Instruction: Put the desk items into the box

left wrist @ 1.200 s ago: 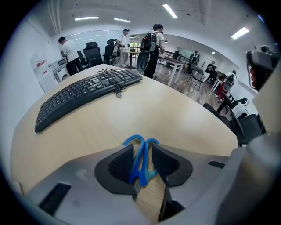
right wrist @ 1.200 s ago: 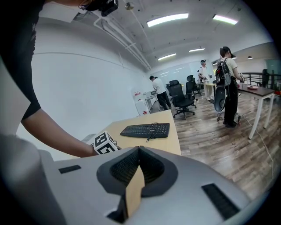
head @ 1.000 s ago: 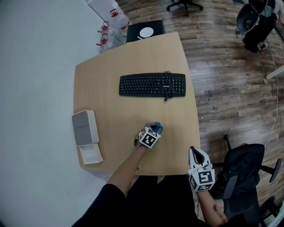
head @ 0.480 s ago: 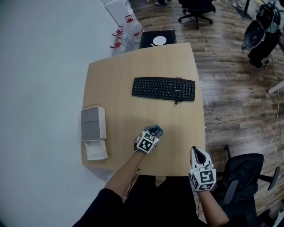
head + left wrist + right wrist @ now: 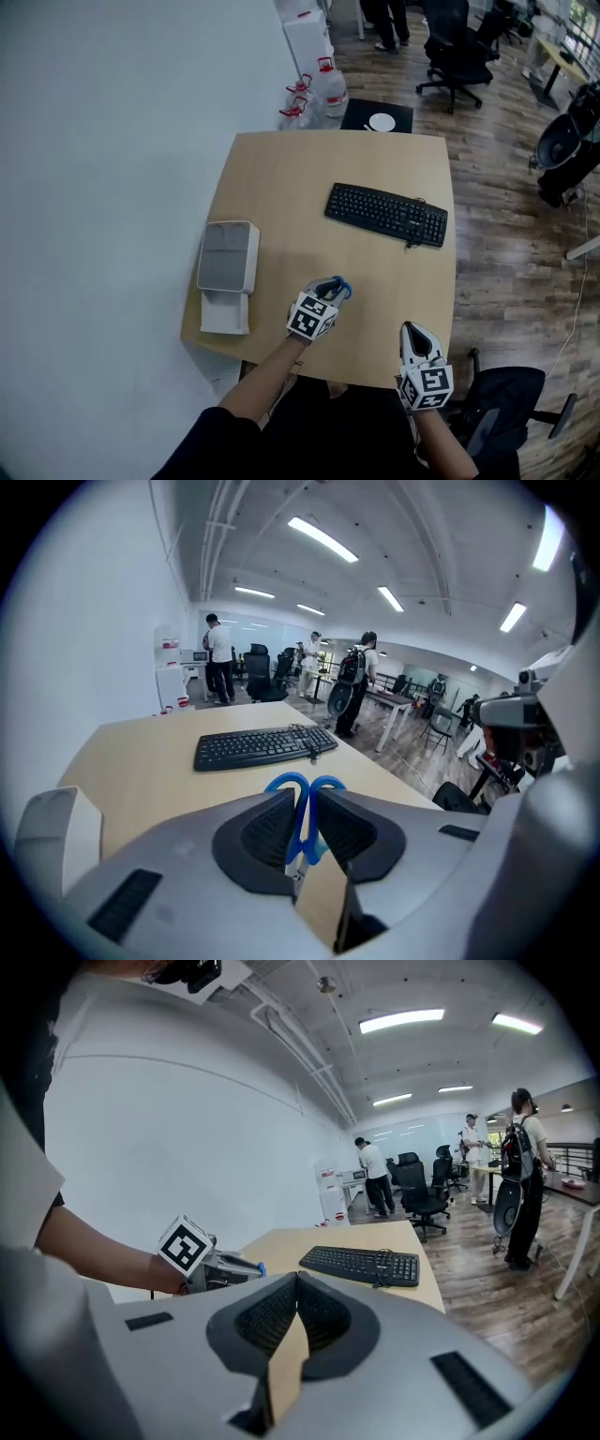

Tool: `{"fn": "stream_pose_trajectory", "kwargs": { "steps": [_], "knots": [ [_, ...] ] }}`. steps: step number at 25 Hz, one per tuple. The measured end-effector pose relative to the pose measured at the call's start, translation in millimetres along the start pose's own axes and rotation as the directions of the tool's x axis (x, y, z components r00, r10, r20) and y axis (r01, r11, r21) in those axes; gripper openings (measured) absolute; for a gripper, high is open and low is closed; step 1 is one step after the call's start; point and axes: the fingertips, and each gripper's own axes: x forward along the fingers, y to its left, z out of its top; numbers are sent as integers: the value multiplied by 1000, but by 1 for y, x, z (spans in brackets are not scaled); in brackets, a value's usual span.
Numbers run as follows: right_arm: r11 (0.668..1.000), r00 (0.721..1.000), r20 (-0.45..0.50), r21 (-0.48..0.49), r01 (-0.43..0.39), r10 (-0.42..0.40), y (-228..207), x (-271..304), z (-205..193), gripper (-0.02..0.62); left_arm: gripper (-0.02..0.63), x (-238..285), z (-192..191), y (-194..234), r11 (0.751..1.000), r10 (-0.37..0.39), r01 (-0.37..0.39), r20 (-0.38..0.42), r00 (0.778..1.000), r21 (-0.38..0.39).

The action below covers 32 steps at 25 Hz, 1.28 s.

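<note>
Step in hand: pick-up of first item; L gripper (image 5: pixel 330 289) has its jaws closed on the blue-handled scissors (image 5: pixel 304 794), both pads pressing the handle loops, loops poking out past the tips; can't tell whether the blades are clear of the desk (image 5: pixel 281 187). R gripper (image 5: pixel 412 334) hangs at the near desk edge, jaws together w/ nothing between them; idle for now.

Box (image 5: pixel 228 256) sits at the desk's left side near the wall, well apart from the scissors; a white piece (image 5: pixel 224 314) lies touching its near end, maybe a lid; can't tell from here if the box top is open. Keyboard (image 5: pixel 386 214) lies toward the far right, cable on top, not yet touched.

Next move, as I judge it: carry scissors left across to the box, come in from above, let go only once over the opening; if it's lidded, R gripper has to deal w/ that first. The grip is on the loops only, so blades may swing; go steady.

Room: bare desk between L gripper and box, nothing in the path; wall is close beyond the box, so little room on that side; box and white piece are near the desk's left edge, so a nudge could push them off.
</note>
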Motion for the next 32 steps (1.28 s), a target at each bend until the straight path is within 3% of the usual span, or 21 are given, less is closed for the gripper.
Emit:
{"fn": "stream_pose_trajectory", "kwargs": {
  "steps": [5, 10, 18, 23, 32],
  "knots": [
    [999, 1000, -2, -30, -18, 18, 53, 19, 2, 60, 77, -49, -4, 32, 991, 9, 3, 89, 996, -137],
    [998, 999, -5, -45, -33, 33, 114, 47, 9, 60, 77, -98, 6, 58, 999, 36, -40, 112, 993, 31],
    [994, 997, -16, -76, -74, 73, 198, 91, 9, 60, 77, -169, -6, 116, 998, 57, -54, 186, 981, -22],
    [967, 989, 6, -209, -146, 151, 261, 125, 27, 60, 77, -211, -40, 163, 994, 107, -104, 169, 980, -28],
    [948, 973, -48, -219, -233, 228, 335, 163, 13, 60, 77, -272, -109, 211, 981, 186, -179, 106, 977, -70]
  ]
}}
